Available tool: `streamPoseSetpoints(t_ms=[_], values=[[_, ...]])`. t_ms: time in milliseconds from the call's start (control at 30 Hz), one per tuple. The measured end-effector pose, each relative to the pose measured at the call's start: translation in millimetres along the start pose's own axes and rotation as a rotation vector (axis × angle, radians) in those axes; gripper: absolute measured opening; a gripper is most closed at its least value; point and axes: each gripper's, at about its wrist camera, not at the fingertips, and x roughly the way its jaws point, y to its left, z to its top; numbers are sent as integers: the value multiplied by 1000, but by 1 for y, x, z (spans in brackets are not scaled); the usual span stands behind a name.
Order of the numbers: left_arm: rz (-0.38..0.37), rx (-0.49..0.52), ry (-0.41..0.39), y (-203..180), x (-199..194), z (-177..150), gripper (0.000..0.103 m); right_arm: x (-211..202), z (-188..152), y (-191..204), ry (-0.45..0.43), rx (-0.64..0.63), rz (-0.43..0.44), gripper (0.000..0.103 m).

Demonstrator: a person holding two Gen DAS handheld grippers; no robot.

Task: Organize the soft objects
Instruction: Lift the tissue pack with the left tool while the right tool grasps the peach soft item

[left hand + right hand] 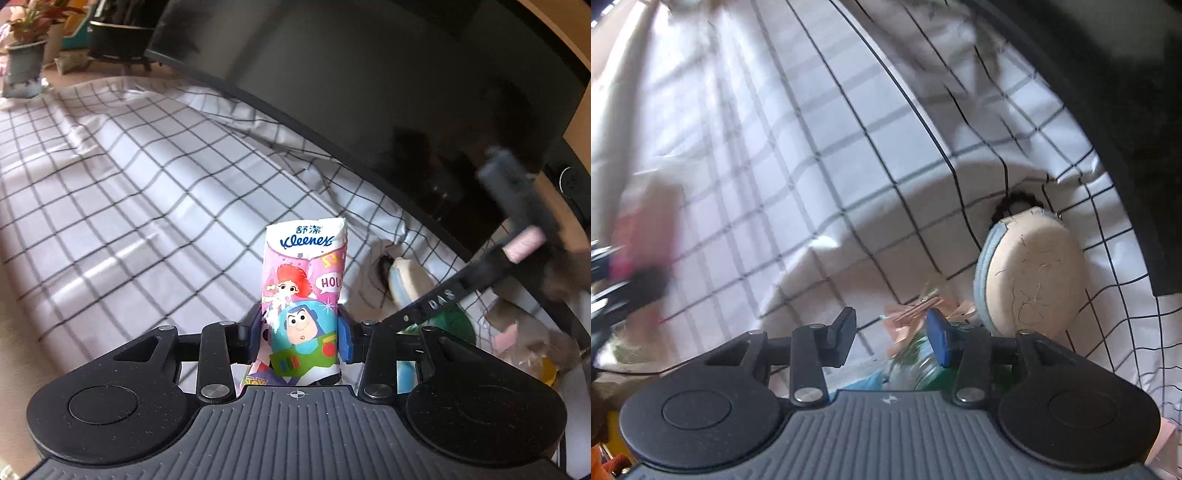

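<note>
My left gripper is shut on a Kleenex tissue pack printed with cartoon figures. The pack stands upright between the blue pads, above the checked cloth. In the right wrist view, my right gripper points down at the cloth, its jaws apart and pressing on nothing. A crinkly clear bag with pink and green contents lies just under its blue right finger. A round cream cushion with a blue rim lies beside it. The left gripper with the pink pack shows as a blur at the left.
A large black curved object borders the cloth at the back and right. Potted plants stand far left. Several soft things, green, brown and yellow, are heaped at the right. A blurred black tool with a strap crosses above them.
</note>
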Motion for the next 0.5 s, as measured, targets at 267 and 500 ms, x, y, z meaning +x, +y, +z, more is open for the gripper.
streamPoseSetpoints(t_ms=[267,500], values=[[17,-61,-9,32,-15,-11,44,38,23,-21,121,29,-4,44],[57,-67,20,31,-2,-7,44,17,9,-26,33,41,89,13]])
